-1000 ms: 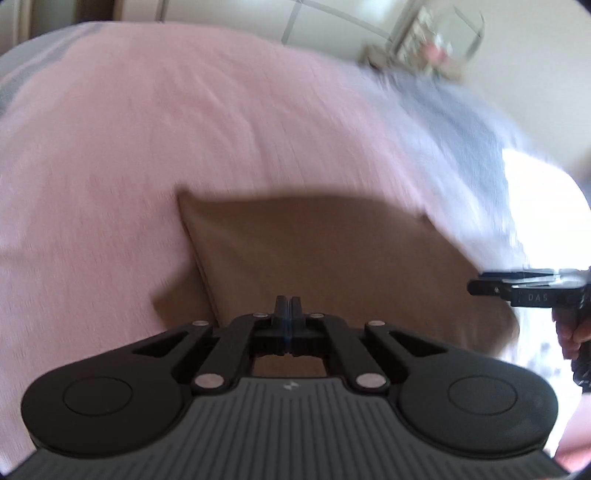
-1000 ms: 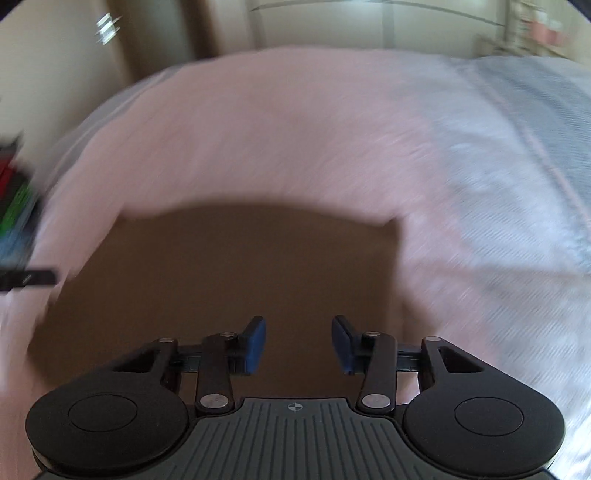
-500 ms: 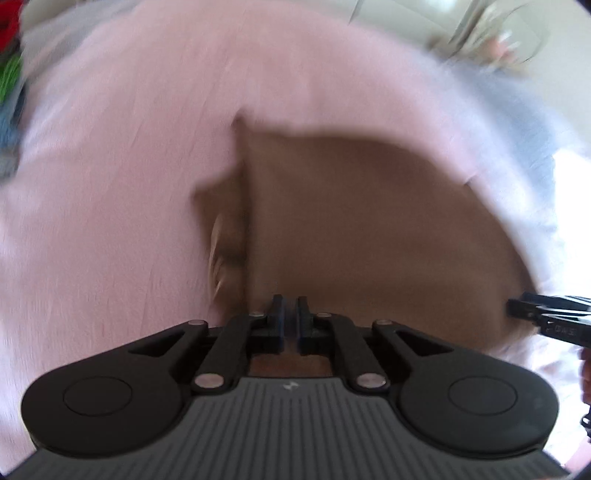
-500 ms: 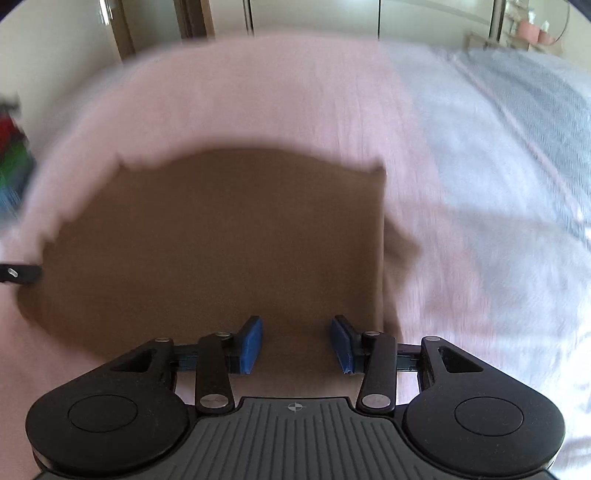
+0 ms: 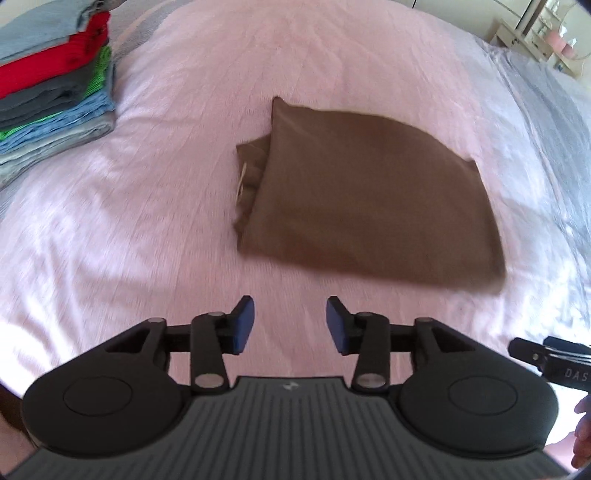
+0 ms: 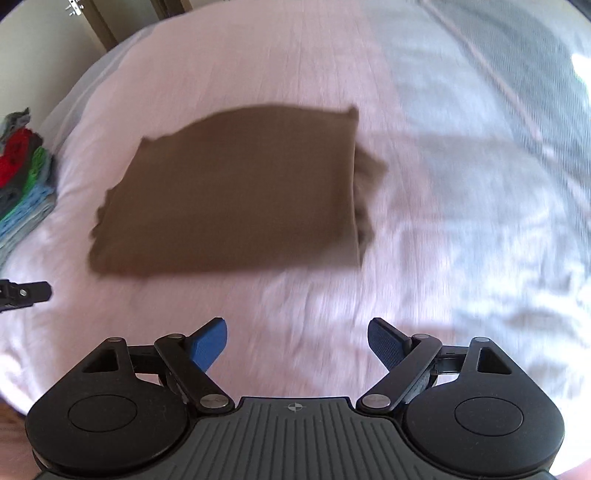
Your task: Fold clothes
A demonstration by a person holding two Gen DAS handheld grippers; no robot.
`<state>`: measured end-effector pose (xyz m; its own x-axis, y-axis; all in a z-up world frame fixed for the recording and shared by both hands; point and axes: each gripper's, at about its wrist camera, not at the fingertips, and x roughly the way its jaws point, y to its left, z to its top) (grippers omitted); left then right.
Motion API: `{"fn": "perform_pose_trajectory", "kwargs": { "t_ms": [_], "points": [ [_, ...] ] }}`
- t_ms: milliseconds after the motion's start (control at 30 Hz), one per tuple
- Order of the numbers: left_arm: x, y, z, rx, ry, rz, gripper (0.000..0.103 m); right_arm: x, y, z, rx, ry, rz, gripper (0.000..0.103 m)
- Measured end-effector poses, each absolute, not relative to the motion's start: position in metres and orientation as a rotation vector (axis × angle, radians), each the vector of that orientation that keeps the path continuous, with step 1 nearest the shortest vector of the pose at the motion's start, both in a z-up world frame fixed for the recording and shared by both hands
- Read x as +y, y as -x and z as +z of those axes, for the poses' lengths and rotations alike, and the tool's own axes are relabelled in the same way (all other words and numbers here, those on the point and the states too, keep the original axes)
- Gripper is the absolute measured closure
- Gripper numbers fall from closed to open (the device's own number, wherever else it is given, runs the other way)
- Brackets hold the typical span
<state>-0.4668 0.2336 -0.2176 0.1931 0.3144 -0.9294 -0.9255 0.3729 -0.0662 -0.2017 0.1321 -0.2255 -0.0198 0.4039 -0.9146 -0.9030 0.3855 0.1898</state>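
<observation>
Only left wrist view shows fingers (image 5: 583,430).

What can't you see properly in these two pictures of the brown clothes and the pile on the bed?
- Brown garment: what kind it is; folded shut and blurred in both wrist views.
- Stack of folded clothes: its far side, cut off by the left edge in both views.
- Right gripper: only its tip shows in the left wrist view, cut off at the right edge.
- Shelf items: too small and blurred in the left wrist view.
</observation>
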Motion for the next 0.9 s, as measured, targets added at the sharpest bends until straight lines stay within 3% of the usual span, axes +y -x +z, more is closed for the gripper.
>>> {"fn": "perform_pose_trajectory", "kwargs": {
  "t_ms": [267, 900],
  "points": [
    [0.180, 0.457, -0.172, 1.047, 0.674, 0.987, 0.052, 0.102, 0.218, -0.183, 1.172, 0.620, 1.151, 0.017],
    [0.191, 0.468, -0.107, 0.958, 0.525, 0.938, 0.049, 0.108, 0.239, -0.130, 1.161, 0.522, 1.054, 0.017]
  ]
}}
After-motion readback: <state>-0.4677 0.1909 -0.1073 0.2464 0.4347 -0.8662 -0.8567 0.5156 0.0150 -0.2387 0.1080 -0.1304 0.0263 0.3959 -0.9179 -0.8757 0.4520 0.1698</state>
